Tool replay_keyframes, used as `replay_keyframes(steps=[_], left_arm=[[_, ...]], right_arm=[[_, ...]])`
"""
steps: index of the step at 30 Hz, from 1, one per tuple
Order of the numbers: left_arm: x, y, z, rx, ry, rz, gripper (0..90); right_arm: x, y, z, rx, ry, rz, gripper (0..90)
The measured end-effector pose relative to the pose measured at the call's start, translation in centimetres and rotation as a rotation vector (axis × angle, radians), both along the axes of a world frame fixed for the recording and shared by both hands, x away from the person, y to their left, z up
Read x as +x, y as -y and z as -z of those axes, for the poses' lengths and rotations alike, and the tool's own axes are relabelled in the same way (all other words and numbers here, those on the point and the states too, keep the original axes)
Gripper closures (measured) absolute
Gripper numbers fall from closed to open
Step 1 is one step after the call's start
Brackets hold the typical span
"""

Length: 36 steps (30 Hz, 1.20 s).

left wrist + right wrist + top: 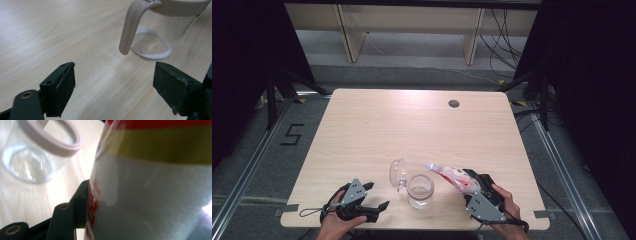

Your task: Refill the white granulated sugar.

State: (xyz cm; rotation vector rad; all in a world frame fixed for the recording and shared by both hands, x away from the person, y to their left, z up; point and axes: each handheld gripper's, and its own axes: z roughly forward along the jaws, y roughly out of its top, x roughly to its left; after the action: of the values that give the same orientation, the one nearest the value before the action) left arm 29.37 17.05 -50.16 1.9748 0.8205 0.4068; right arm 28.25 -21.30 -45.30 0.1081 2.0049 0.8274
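Observation:
A clear glass jar [420, 190] stands near the table's front edge, its hinged lid [398, 173] swung open to the left. In the left gripper view the jar [160, 37] has a pinkish rim, a hanging clasp [128, 27] and a thin ring of white powder at its base. My right gripper [464, 182] is shut on a white pouch [454, 176] with red print, tilted with its spout toward the jar. Close up, the pouch [155, 195] shows red and yellow bands, beside the jar [35, 152]. My left gripper [378, 195] [113, 87] stands open just left of the jar, holding nothing.
The wooden table [412, 130] stretches bare behind the jar, with a round cable hole [454, 103] at its back right. Pale shelving [412, 30] and cables lie on the floor beyond. A "5" mark [292, 134] is taped on the floor at left.

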Motion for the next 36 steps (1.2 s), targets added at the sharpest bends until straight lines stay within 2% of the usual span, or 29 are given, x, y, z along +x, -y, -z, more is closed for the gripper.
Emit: replay_keyframes(steps=[1,4,5,6,7,9,10,11,12,13,15,16,17,19,20,22,24,26,27,31,32,35,36], left_arm=[[0.0,0.0,0.0,0.000,0.000,-0.001,17.6],[0.0,0.0,0.0,0.001,0.001,0.000,17.6],[0.0,0.1,0.0,-0.004,-0.003,0.001,17.6],[0.1,0.0,0.0,0.010,0.011,0.017,17.6],[0.1,0.1,0.1,0.002,0.010,0.016,17.6],[0.1,0.0,0.0,0.009,0.011,0.022,17.6],[0.1,0.0,0.0,0.014,0.012,0.024,17.6],[0.0,0.0,0.0,0.001,0.006,0.018,17.6],[0.1,0.0,0.0,-0.011,0.011,0.021,17.6],[0.1,0.1,0.0,-0.017,0.012,0.019,17.6],[0.0,0.0,0.0,-0.017,0.010,0.017,17.6],[0.1,-0.1,0.0,0.001,0.014,0.021,17.6],[0.1,0.0,0.0,0.005,0.011,0.015,17.6],[0.1,0.1,0.1,-0.006,0.007,0.017,17.6],[0.0,0.2,0.1,-0.011,-0.009,0.008,17.6],[0.0,0.1,0.1,-0.004,-0.002,0.016,17.6],[0.1,0.2,0.1,-0.003,0.003,0.020,17.6],[0.0,0.2,0.2,-0.011,-0.003,0.013,17.6],[0.0,0.2,0.2,-0.008,-0.010,0.010,17.6],[0.1,0.3,0.3,-0.014,-0.005,0.005,17.6],[0.1,0.2,0.2,0.002,-0.008,0.009,17.6],[0.0,0.3,0.3,-0.008,-0.011,0.007,17.6],[0.0,0.3,0.3,-0.008,-0.012,0.005,17.6]], right_arm=[[-0.1,-0.2,-0.1,-0.069,0.038,-0.014,47.2],[-0.8,-0.9,0.2,-0.183,0.095,-0.003,47.4],[-0.8,-1.1,0.2,-0.193,0.107,-0.012,47.4],[-1.0,-1.3,0.1,-0.203,0.115,-0.018,47.5],[-1.0,-1.4,0.1,-0.195,0.110,-0.019,47.5],[-1.1,-1.7,-0.1,-0.236,0.138,-0.037,47.6],[-1.3,-1.8,0.1,-0.223,0.119,-0.020,47.6],[-1.3,-1.9,-0.1,-0.258,0.137,-0.035,47.6],[-1.4,-1.9,0.1,-0.249,0.125,-0.022,47.6],[-1.4,-2.0,-0.1,-0.291,0.153,-0.039,47.7],[-1.6,-2.1,0.2,-0.290,0.148,-0.020,47.7],[-1.6,-2.1,0.3,-0.321,0.174,-0.019,47.7],[-1.4,-2.2,0.0,-0.382,0.218,-0.039,47.8],[-1.4,-2.2,0.0,-0.414,0.235,-0.032,47.8],[-1.5,-2.0,0.3,-0.382,0.215,-0.012,47.8],[-1.4,-2.0,0.2,-0.432,0.253,-0.017,47.9],[-1.4,-2.1,0.1,-0.509,0.296,-0.023,47.9],[-1.6,-2.0,0.5,-0.530,0.287,0.005,48.0],[-1.4,-2.2,0.2,-0.586,0.332,-0.031,48.0],[-1.4,-2.2,0.1,-0.621,0.364,-0.032,48.2],[-1.5,-2.2,0.2,-0.620,0.352,-0.019,48.2],[-1.5,-2.2,0.3,-0.626,0.353,-0.016,48.3],[-1.5,-2.3,0.1,-0.653,0.380,-0.028,48.3]])
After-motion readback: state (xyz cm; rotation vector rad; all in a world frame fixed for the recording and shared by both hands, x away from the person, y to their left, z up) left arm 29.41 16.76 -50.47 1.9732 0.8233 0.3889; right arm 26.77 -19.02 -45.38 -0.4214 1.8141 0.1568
